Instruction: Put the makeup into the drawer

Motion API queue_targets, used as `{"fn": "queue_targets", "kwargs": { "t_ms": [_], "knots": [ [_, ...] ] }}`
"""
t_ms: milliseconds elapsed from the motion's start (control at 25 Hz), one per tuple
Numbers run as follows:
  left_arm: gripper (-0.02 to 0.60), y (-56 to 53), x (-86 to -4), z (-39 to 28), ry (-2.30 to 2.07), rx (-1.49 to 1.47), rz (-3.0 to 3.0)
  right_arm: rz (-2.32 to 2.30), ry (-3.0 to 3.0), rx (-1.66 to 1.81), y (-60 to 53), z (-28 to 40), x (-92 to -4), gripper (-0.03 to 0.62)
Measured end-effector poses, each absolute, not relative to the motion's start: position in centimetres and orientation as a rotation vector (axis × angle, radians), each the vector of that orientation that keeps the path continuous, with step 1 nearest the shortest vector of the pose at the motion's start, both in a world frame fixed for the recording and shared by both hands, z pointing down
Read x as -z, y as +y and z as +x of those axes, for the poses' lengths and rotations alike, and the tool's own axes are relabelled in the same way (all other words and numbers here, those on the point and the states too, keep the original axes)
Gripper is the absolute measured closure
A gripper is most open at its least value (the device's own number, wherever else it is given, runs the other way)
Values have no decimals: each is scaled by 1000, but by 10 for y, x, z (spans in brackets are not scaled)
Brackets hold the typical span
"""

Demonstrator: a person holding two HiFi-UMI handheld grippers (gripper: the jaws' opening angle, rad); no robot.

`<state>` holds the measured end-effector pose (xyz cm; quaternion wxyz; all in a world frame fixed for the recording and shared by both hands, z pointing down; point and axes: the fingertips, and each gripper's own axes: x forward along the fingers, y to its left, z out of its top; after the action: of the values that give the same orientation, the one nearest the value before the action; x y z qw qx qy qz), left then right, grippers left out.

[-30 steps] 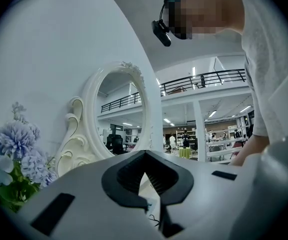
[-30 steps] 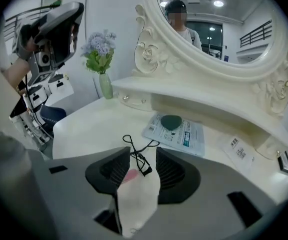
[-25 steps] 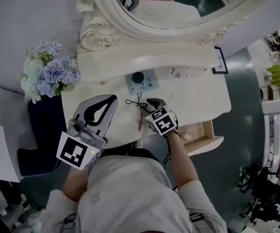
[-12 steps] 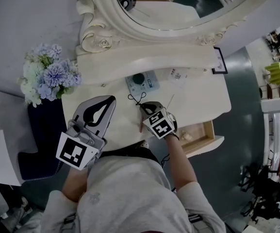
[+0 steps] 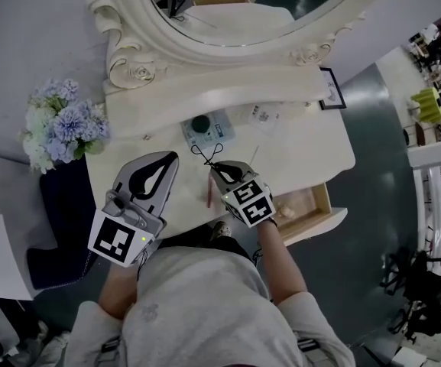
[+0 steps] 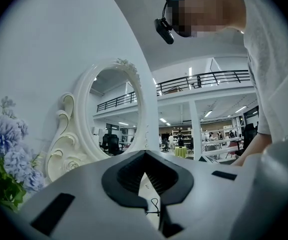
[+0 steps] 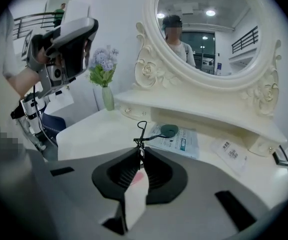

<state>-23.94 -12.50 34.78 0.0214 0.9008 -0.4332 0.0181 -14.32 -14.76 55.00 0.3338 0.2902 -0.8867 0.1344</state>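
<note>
1. The eyelash curler (image 7: 142, 134), a thin black wire tool with looped handles, is pinched in the right gripper (image 7: 140, 153). The jaws have just closed on it. It hangs above the middle of the dressing table (image 5: 312, 147), near the front edge.
2. Only the very tips of the jaws clamp the thin wire. Such a hold likely lets the curler swivel or slip, so the squeeze should stay firm and the carry should be slow, without wrist flicks.
3. The open drawer (image 5: 309, 204) juts from the table's front right corner, just right of the right gripper. A small pale item lies at its left end. A good move carries the curler right, past the front edge, and lowers it inside the drawer walls. Only then should the jaws part, over the bare wooden floor.
4. A pink makeup pencil (image 5: 209, 195) lies at the front edge, just left of the right gripper and apart from the curler. The carry should not knock it.
5. The left gripper (image 5: 172, 158) is over the front left corner, its jaws together and holding nothing. It is off the path and can stay there.
6. Near the back ledge, a round teal compact (image 5: 199, 124) rests on a pale blue card, with a small sachet (image 5: 264, 114) beside it. Both are well clear of the route.
</note>
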Motion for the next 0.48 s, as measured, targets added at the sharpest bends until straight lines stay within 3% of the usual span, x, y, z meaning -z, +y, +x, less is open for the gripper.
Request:
{"fn": "queue_targets", "kwargs": {
  "t_ms": [480],
  "knots": [
    [571, -125, -321, -195, -1365, 80, 2852, 949, -2483, -337, -140, -99, -489, 551]
  ]
}}
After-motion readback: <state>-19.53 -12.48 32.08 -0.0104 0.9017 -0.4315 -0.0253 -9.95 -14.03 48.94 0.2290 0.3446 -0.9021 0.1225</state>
